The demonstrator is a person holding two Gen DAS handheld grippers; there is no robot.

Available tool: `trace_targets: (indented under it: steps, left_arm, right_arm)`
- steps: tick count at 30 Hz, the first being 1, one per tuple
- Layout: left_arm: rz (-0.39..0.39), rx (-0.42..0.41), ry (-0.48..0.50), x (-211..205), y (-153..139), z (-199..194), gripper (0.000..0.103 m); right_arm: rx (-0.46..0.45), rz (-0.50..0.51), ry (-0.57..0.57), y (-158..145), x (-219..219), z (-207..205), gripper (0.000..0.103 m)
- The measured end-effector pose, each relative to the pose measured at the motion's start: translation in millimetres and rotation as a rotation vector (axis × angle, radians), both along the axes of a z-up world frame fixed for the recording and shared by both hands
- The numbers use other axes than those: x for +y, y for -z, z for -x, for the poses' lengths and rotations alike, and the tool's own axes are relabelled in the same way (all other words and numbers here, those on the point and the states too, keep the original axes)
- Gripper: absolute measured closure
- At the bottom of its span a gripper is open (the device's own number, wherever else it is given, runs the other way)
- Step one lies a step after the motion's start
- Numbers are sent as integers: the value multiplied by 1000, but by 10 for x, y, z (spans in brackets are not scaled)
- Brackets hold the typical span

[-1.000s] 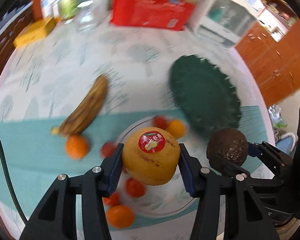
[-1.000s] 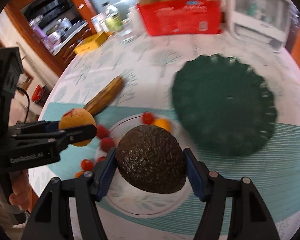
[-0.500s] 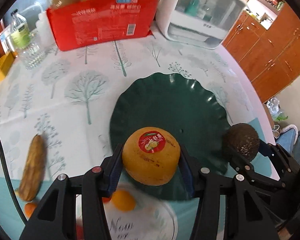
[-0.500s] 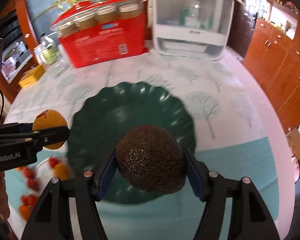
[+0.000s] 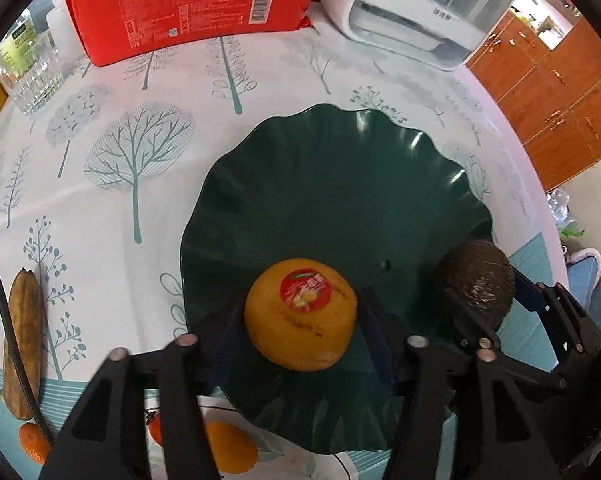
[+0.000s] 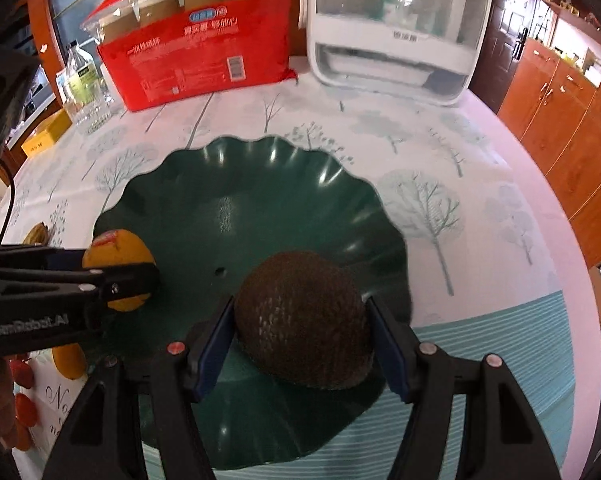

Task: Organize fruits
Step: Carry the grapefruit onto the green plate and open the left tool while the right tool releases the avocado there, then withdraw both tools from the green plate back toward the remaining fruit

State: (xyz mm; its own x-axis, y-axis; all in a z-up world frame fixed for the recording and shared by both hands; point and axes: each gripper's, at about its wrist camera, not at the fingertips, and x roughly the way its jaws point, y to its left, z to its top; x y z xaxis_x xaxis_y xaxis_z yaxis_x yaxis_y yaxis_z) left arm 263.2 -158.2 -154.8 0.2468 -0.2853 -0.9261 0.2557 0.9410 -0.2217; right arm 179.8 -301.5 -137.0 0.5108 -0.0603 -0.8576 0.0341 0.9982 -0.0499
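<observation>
The scalloped plate point(image 5: 328, 184) is dark green. The tablecloth point(image 5: 112, 152) is white with grey-teal tree prints (a teal striped band along its near edge). The orange point(image 5: 300, 314) is yellow-orange with a red sticker; the avocado point(image 6: 302, 316) is dark brown.

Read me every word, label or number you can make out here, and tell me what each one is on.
"一次性纸杯": red package.
"GenRobot.AI": side of the left gripper, partly blurred.
Round red sticker on the orange: print blurred, unreadable.
Small dark label on the white appliance: too small to read.
Barcode and fine print on the red package: too small.
Script on the white plate: mostly hidden.
</observation>
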Motion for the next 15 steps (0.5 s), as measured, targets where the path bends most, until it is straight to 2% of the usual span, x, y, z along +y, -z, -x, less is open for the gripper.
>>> trace_targets:
  steps: [2, 4, 9, 15]
  left_arm:
    - [-10, -20, -2, 7, -33, 1, 19]
    - [-14, -45, -1, 18, -94, 26, 14]
    - [-30, -65, 6, 51, -175, 98, 12]
    - [-41, -91, -21, 198, -294, 252, 12]
  right_arm:
    - [-12, -1, -11, -29, 14, 4, 37]
    - [-17, -4, -25, -66, 35, 13, 36]
    - [-19, 39, -46, -168, 118, 58, 33]
    - [-5, 26, -62, -258, 197, 201, 33]
